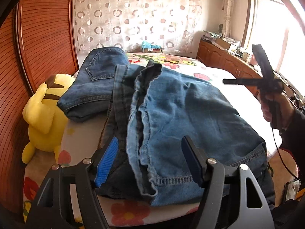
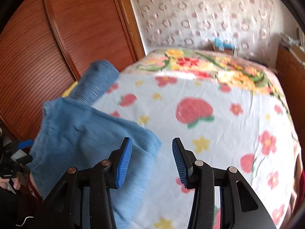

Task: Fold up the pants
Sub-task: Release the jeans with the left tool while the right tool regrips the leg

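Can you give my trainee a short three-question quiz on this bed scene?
1. True or false: the left hand-held gripper is clamped on the light blue folded denim pants.
2. Which toy lies beside the darker blue folded jeans? A yellow plush, B red ball, C brown bear.
3. What pattern covers the bed sheet?

Key: 1 false, its jaws stand open over them. 2 A. 3 strawberries and flowers.

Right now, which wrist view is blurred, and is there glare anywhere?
Right wrist view: motion-blurred, the bedspread and jeans smeared, only the right gripper sharp. Left wrist view: crisp on the jeans, but the window is blown out white.
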### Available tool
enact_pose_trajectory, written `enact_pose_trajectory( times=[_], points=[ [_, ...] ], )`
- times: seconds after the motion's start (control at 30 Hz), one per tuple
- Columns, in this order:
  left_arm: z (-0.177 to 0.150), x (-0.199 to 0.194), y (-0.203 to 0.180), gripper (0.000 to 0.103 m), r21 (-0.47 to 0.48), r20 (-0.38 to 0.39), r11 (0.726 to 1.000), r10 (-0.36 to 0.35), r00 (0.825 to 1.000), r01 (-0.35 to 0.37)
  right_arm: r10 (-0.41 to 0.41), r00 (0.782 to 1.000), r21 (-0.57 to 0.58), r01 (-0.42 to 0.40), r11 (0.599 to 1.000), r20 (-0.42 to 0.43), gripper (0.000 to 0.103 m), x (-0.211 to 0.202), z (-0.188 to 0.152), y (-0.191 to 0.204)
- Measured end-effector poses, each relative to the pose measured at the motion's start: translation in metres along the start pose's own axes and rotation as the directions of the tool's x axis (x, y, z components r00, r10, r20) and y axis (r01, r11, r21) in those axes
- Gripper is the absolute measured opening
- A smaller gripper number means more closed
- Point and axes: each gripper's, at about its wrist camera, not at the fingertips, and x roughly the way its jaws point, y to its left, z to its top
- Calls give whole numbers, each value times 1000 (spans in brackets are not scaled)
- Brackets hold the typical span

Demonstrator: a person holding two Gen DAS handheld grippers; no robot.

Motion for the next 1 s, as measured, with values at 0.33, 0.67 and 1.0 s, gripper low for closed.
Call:
enact_pose_trajectory(
  times=[0.33,0.67,1.0],
  points=[
    [4,2,-6,70,12,5,1000,10,1000,-10,150,987,160,-140,977,-52,27,40,9,-13],
    [1,7,-8,70,21,-6,1000,15,1000,-15,108,994,121,-106,987,-13,5,39,35,-11],
    [-4,9,0,70,0,-19,1000,19,1000,-19,64,983,21,-68,997,173,2,-4,48,15]
  ],
)
